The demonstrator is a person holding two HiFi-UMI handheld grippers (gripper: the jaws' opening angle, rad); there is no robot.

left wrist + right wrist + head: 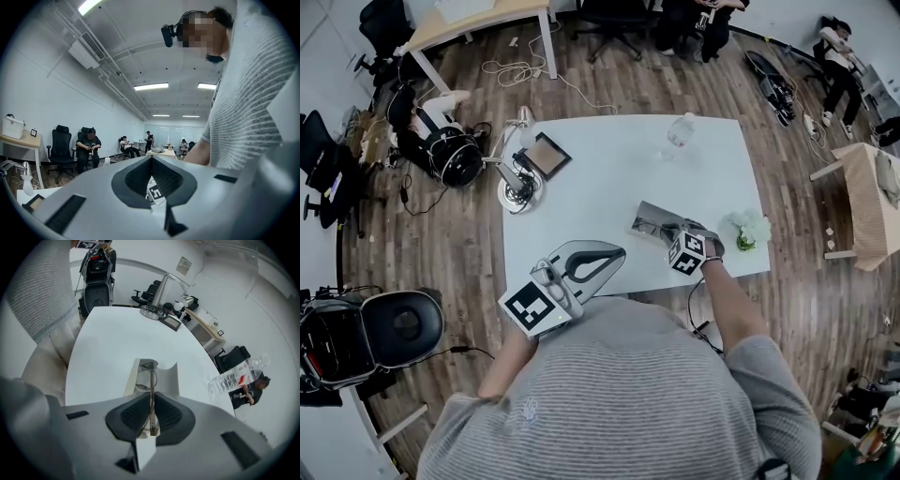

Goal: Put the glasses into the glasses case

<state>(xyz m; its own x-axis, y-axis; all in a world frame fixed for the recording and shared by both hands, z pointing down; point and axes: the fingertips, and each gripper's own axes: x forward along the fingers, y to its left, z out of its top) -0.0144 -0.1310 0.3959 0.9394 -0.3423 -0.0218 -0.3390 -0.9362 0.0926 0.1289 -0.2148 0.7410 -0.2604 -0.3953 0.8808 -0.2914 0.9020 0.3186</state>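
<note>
Our right gripper [151, 399] pinches the glasses [151, 379] by a temple over the open glasses case [169, 380], so we'd line them up lengthwise first; left gripper [151, 158] sits pressed together, empty.

The head view looks steeply down from above the person onto the whole table [609, 169]. The left gripper [617, 255], at the near edge, carries a view facing level across the room. The right gripper [666, 230], by the near right corner, aims its view down, close over the table. Head and right gripper views share the far edge with the bottle [680, 131].
</note>
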